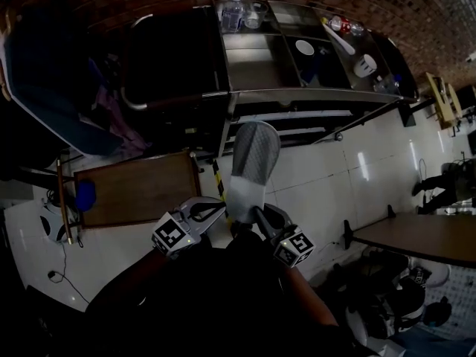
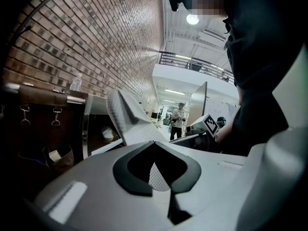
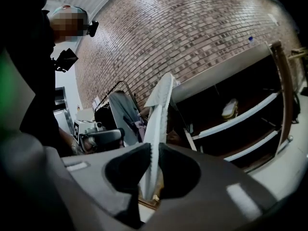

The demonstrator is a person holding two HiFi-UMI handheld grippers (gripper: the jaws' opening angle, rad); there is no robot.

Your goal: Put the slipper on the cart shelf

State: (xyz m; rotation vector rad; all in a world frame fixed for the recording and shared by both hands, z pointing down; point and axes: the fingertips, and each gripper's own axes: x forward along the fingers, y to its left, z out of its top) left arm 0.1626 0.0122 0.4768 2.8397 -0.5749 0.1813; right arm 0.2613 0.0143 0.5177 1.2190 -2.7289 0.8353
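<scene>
Two checks: where's the slipper, and what's gripping it? [lead]

Slipper is in the air in front of the cart, toe up, heel down at my grippers, over the white tile floor. It's on no shelf and not touching the cart. Right gripper: jaws nearly together, pads pinching the sole edge-on. Left gripper: also narrow, with textured slipper fabric wedged between the pads. It reads as a second pinch at the heel end. [me]

Target? [lead]

Cart shelf, the pale slat under the steel top. There's another slipper on it, by the look of it. The top deck has a water bottle, so that's not my spot. [me]

How do you run the step? [lead]

My call:
- Keep both pinches closed. The sole is thin and floppy and would likely sag on one grip.
- Tip the toe forward until the sole is roughly level before going in. Upright, I doubt it clears the top rail.
- Enter toe first, under the rail, aiming beside the other slipper rather than onto it.
- Set the sole flat on the slat, then open. I'd let go with the left first and the right last.

Main risk is the heel hanging off the front edge, so push it well in. [me]
</scene>
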